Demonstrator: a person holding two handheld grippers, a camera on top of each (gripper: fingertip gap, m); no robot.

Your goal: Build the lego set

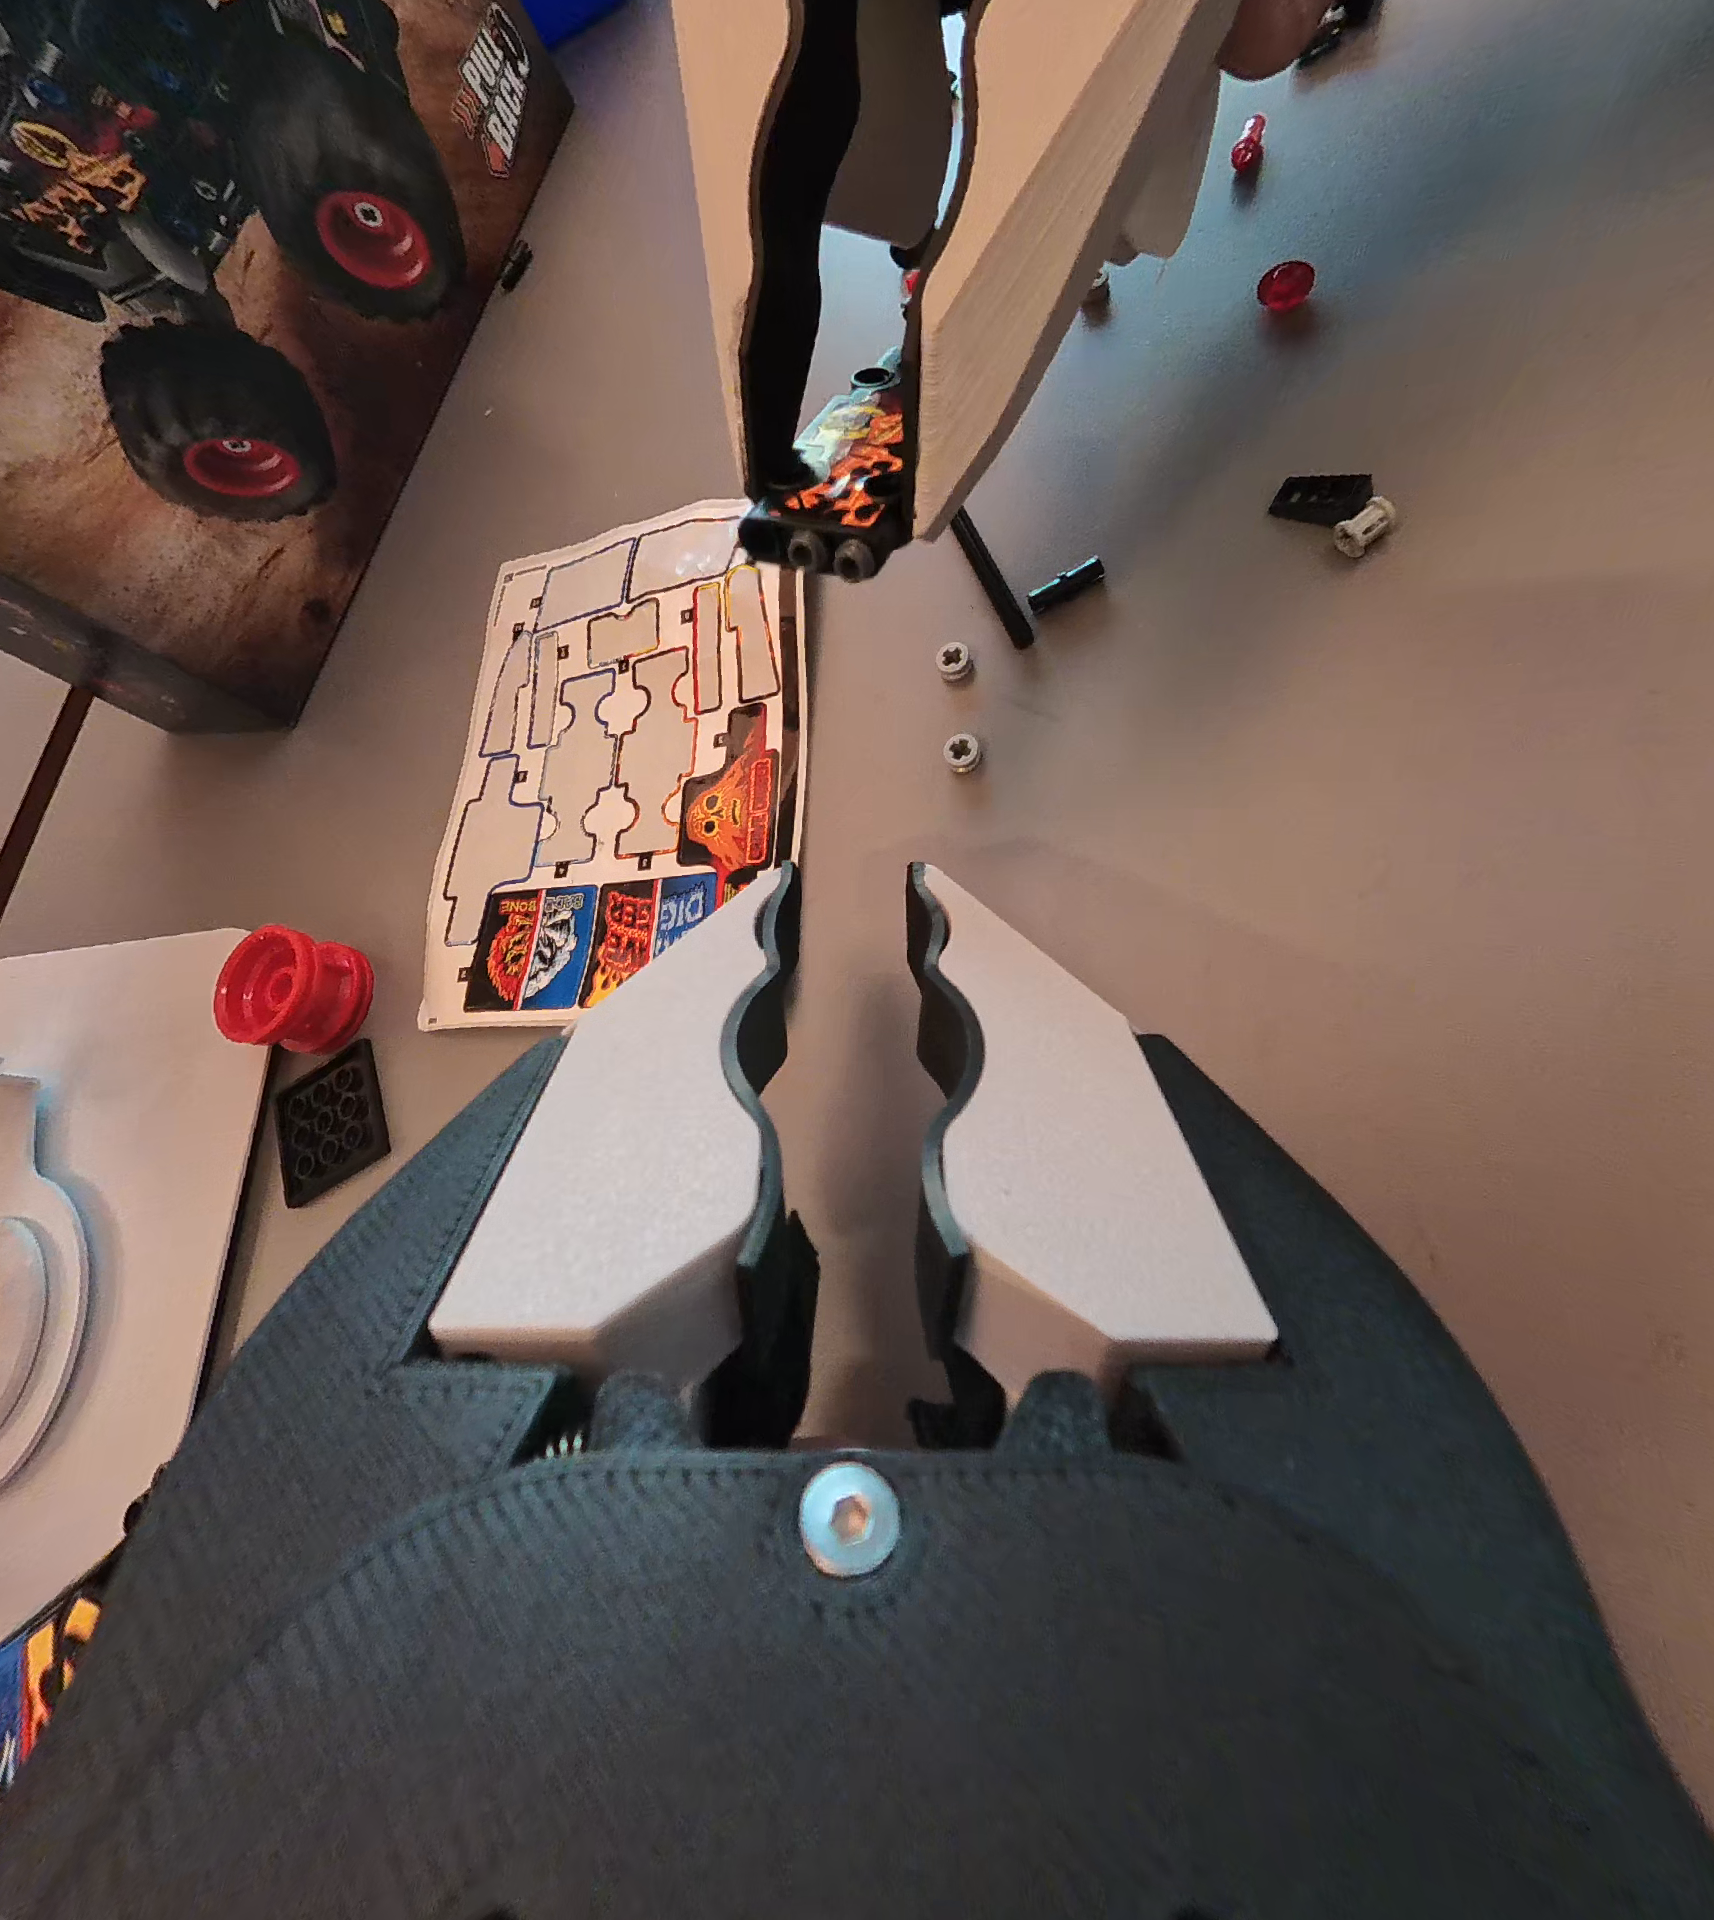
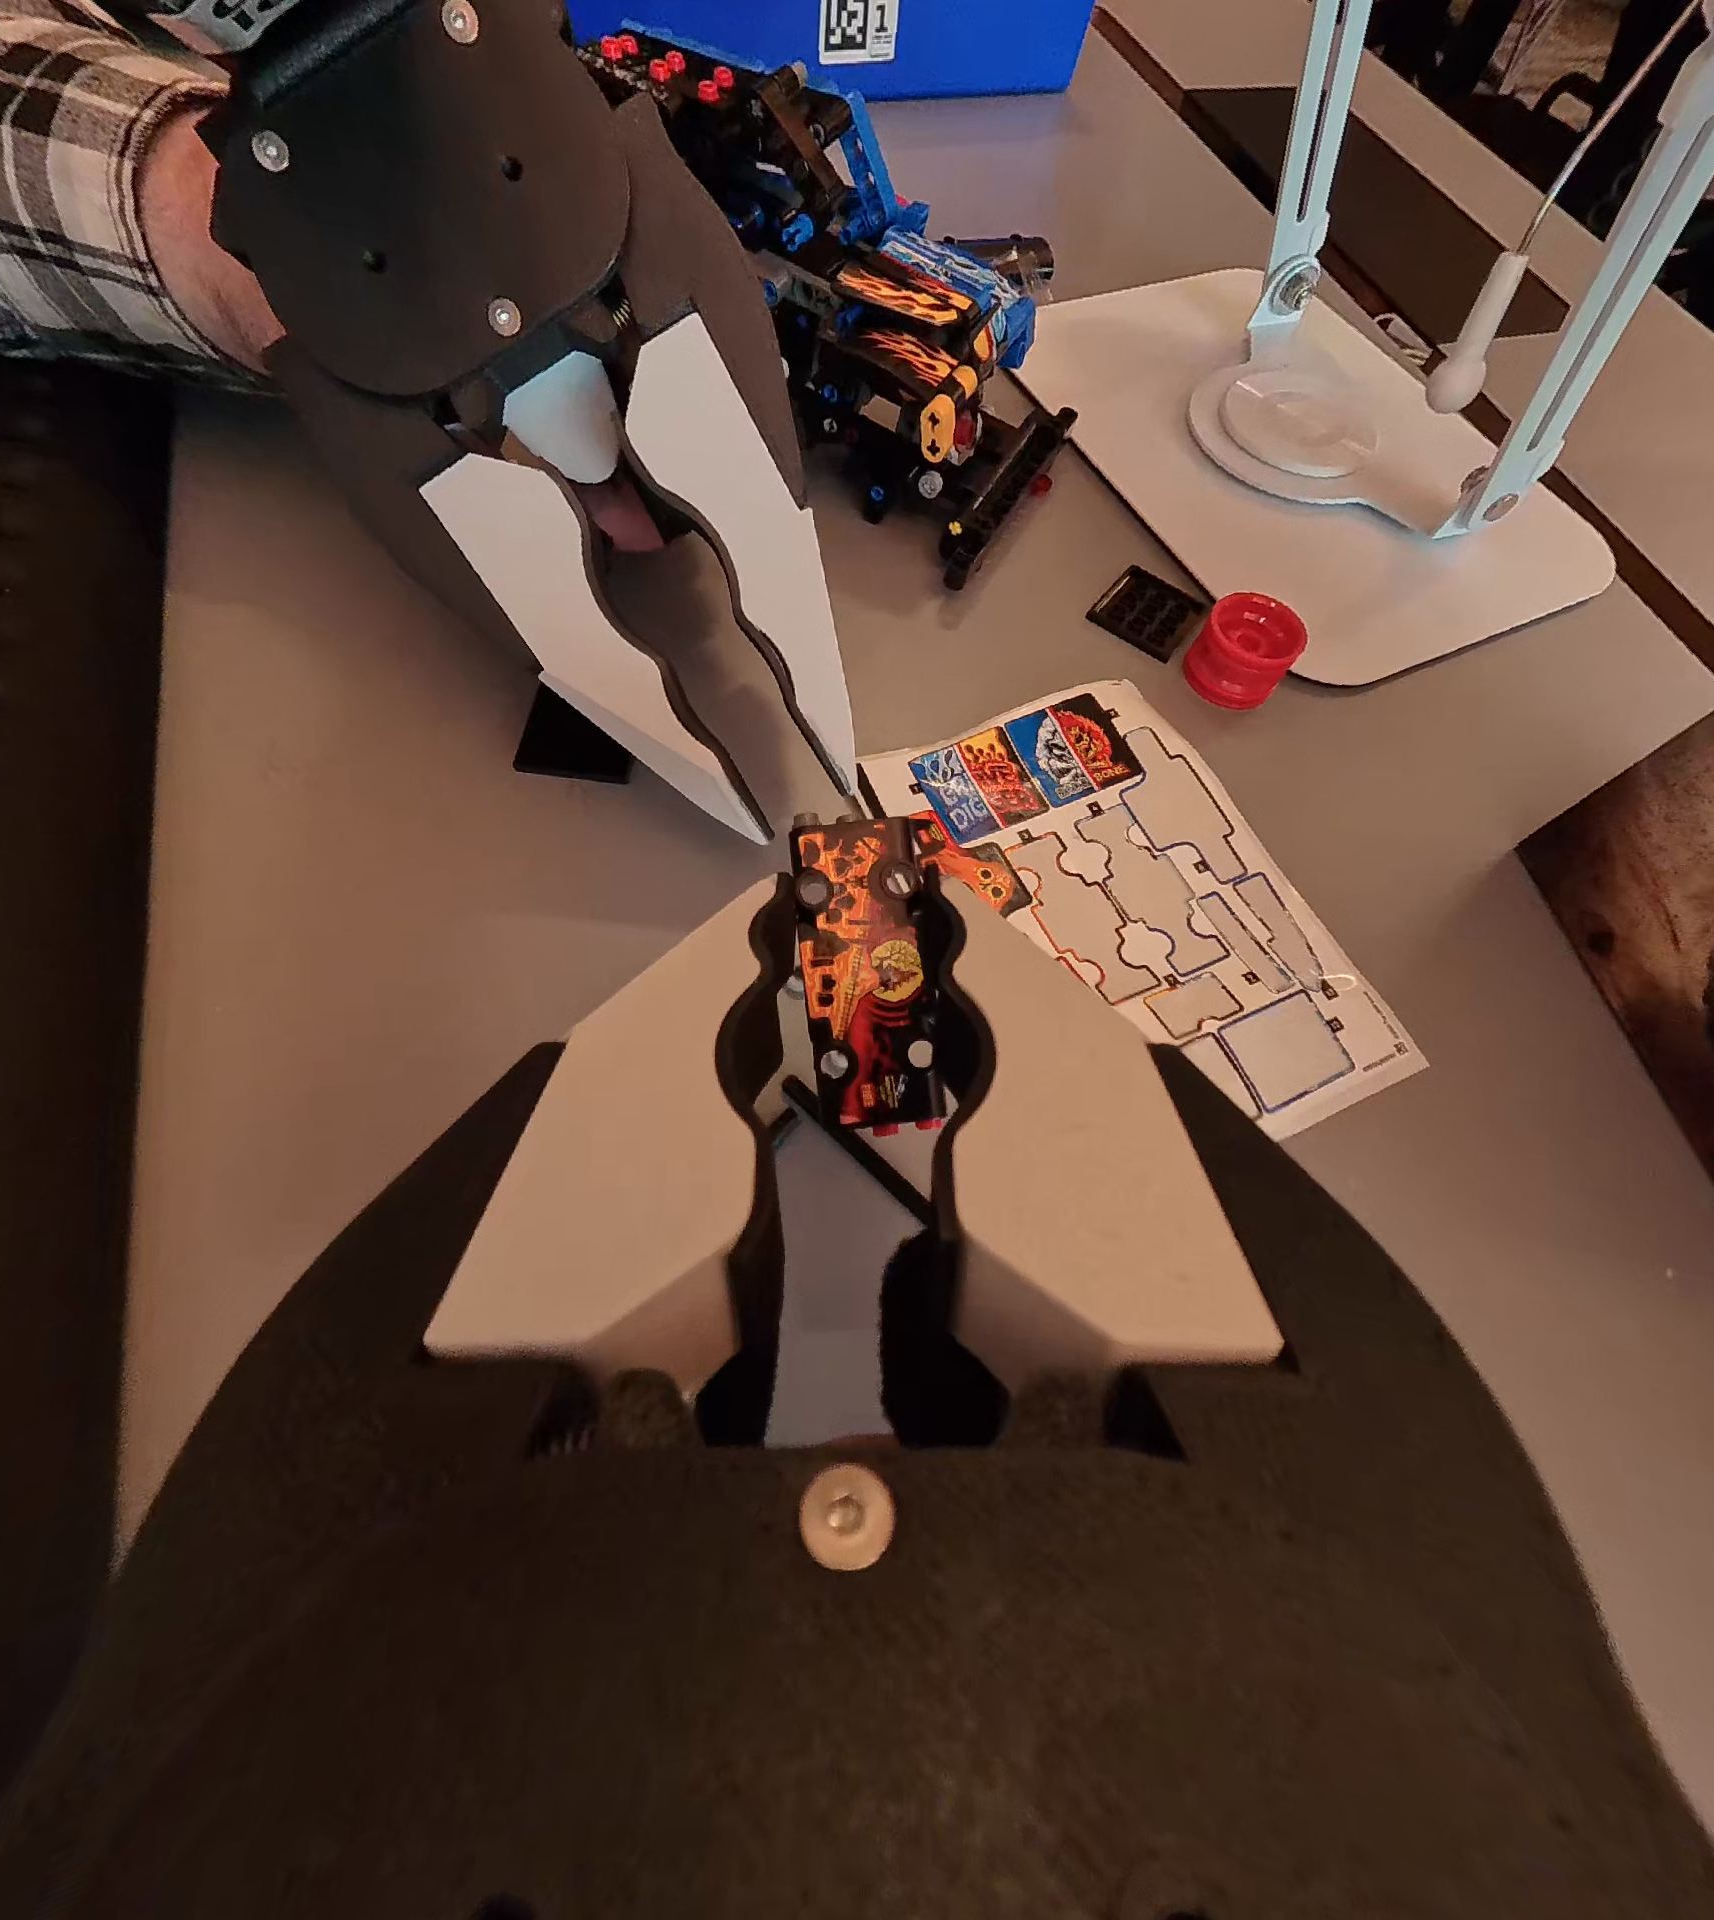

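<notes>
My right gripper (image 2: 858, 904) is shut on a black lego panel with an orange flame sticker (image 2: 863, 987) and holds it above the grey table. In the left wrist view the right gripper (image 1: 837, 520) comes down from the top with the panel (image 1: 842, 488) at its tips. My left gripper (image 1: 853, 894) is open and empty, a little short of the panel. In the right wrist view the left gripper (image 2: 806, 805) has its tips just beyond the panel's far end. A partly built truck (image 2: 894, 312) stands behind it.
A sticker sheet (image 1: 624, 769) lies under the panel. A red wheel hub (image 1: 292, 987) and a black plate (image 1: 331, 1122) lie by a white stand base (image 1: 53, 1195). The set's box (image 1: 157, 312) is far left. Grey bushes (image 1: 954, 661), a black axle (image 1: 988, 582) and red bits (image 1: 1286, 286) lie right. My hands' fingertips stand some 6 cm from each other. It is some 15 cm from my left tips to the partly built truck (image 2: 894, 312).
</notes>
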